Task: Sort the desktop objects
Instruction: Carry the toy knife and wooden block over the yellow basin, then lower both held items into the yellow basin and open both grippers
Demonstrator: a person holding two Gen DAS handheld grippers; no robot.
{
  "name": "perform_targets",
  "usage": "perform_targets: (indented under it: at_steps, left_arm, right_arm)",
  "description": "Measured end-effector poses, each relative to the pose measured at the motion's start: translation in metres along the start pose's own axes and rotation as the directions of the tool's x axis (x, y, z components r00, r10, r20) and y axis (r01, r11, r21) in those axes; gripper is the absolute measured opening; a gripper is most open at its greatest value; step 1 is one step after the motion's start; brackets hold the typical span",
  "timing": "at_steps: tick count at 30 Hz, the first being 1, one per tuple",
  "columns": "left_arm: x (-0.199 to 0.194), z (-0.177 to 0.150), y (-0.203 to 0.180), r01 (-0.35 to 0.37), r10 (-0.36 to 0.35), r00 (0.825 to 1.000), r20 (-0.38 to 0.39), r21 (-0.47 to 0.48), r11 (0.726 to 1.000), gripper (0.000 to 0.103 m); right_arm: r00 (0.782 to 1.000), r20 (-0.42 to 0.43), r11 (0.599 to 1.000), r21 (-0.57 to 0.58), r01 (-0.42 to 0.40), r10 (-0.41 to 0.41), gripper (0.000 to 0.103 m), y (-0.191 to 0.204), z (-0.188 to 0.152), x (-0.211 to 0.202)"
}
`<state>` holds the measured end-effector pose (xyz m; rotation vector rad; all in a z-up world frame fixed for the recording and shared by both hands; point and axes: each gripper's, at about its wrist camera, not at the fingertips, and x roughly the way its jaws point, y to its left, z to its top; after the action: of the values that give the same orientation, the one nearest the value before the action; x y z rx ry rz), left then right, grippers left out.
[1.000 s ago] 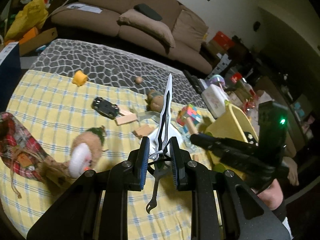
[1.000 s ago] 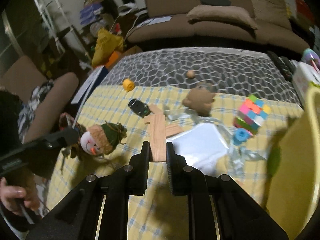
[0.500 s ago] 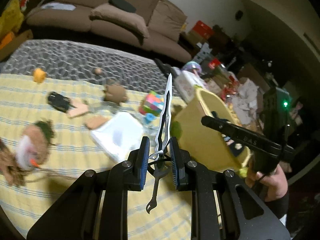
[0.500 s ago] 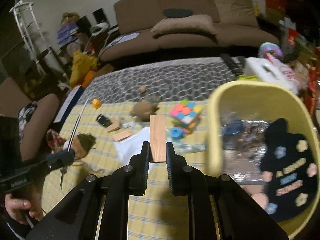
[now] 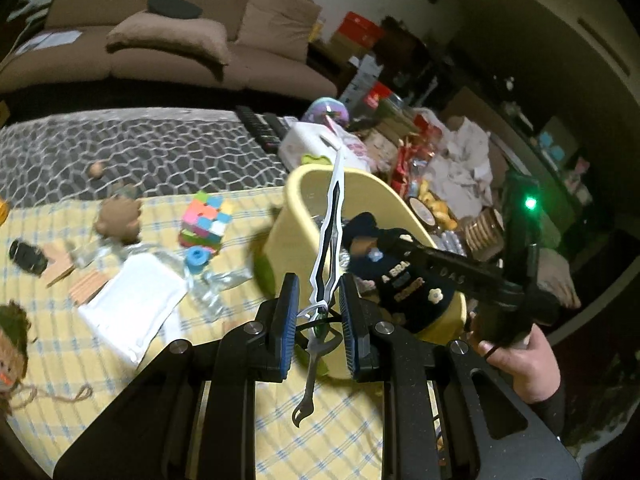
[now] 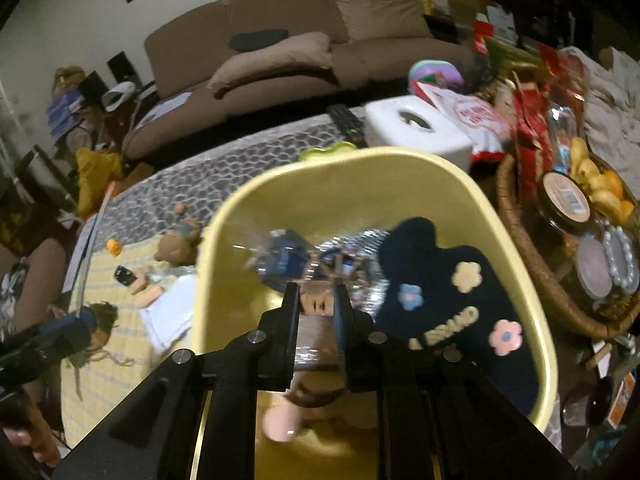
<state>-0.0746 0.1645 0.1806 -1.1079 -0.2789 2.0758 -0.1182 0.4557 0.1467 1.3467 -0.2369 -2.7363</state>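
Note:
My left gripper [image 5: 318, 316] is shut on a white-and-black toy sword [image 5: 330, 236], blade pointing up and away, just left of the yellow bin [image 5: 296, 224]. My right gripper [image 6: 317, 302] hovers over the yellow bin [image 6: 532, 280], jaws parted; the wooden block it held earlier no longer shows between them. The bin holds a dark cap with flower patches [image 6: 448, 300], silver foil wrap [image 6: 360, 248] and a doll [image 6: 300, 408]. On the yellow checked cloth lie a colourful cube [image 5: 204, 220], a brown plush [image 5: 118, 220], a white pad [image 5: 132, 300] and wooden blocks [image 5: 86, 286].
A white tissue box [image 6: 416, 128] and remote [image 6: 346, 120] sit behind the bin. A wicker basket [image 6: 532, 256] with jars and snacks stands to its right. A toy car [image 5: 28, 256] and a snowman doll [image 5: 12, 344] lie at the left. A sofa is behind.
Both grippers swung right from the cloth to the yellow bin. The right gripper's wooden block, held between its jaws before, is gone and the jaws stand wider. The left still holds the sword.

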Motion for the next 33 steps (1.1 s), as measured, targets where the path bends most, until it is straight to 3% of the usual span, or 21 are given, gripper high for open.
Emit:
perform_targets:
  at_steps: [7,12,17,28,33]
  left_arm:
    - [0.031,0.019,-0.031,-0.008,0.010,0.999,-0.043,0.051,0.999,0.019]
    - [0.060,0.032,-0.056,-0.015,0.023,0.996,-0.089,0.087,0.996,0.019]
    - [0.091,0.040,-0.072,-0.027,0.043,0.989,-0.141,0.114,0.993,0.019]
    - [0.157,0.041,-0.084,-0.153,0.200,0.954,-0.224,0.212,0.965,0.019]
    - [0.172,0.036,-0.083,-0.178,0.235,0.940,-0.249,0.233,0.956,0.021]
  right_arm:
    - [1.000,-0.010,0.999,0.031,0.018,-0.018,0.019,-0.015,0.001,0.003]
    - [0.999,0.041,0.997,0.073,0.004,-0.007,0.032,-0.029,0.006,-0.015]
    - [0.998,0.062,0.993,0.120,0.008,-0.015,0.034,-0.046,0.009,-0.023]
    - [0.998,0.064,0.987,0.159,-0.001,-0.009,0.038,-0.063,0.008,-0.025]
    - [0.998,0.061,0.987,0.158,-0.006,-0.003,0.038,-0.062,0.009,-0.023]
